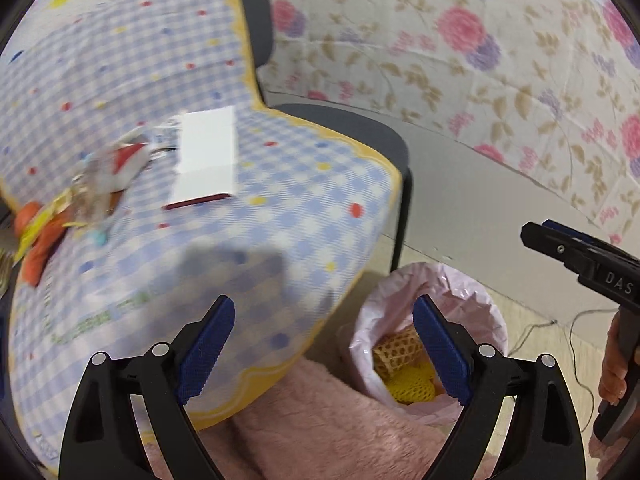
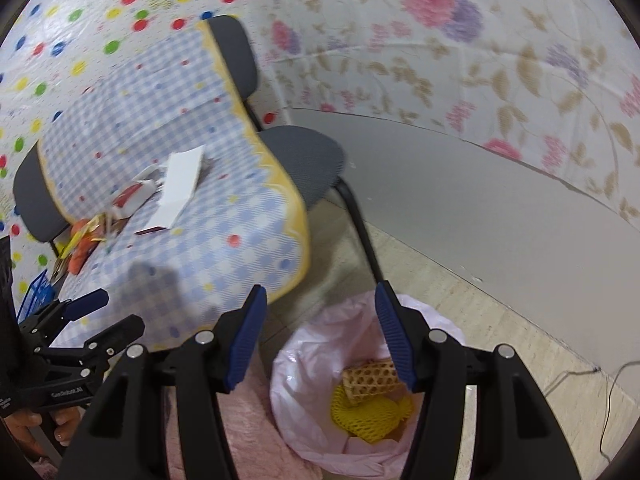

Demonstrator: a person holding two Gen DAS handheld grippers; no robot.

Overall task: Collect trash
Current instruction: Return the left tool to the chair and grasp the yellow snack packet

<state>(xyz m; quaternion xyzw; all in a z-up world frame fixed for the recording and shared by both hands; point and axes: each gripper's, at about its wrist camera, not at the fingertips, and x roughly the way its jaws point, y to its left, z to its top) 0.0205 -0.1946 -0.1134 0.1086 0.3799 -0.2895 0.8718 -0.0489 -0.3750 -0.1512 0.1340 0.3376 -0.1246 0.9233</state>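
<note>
Both tools gape empty over checkered cloth (floral wall behind).

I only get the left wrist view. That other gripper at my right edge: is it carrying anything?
Observer: No. The right wrist view shows the right gripper open and empty, above the bin.
Operator: What's past the orange litter at my left edge?
Observer: Just beyond the litter there is a blue wire thing, perhaps a basket.
Operator: Does the cloth cover just the one chair?
Observer: No. A second dark chair back stands at the cloth's far left end.
</note>
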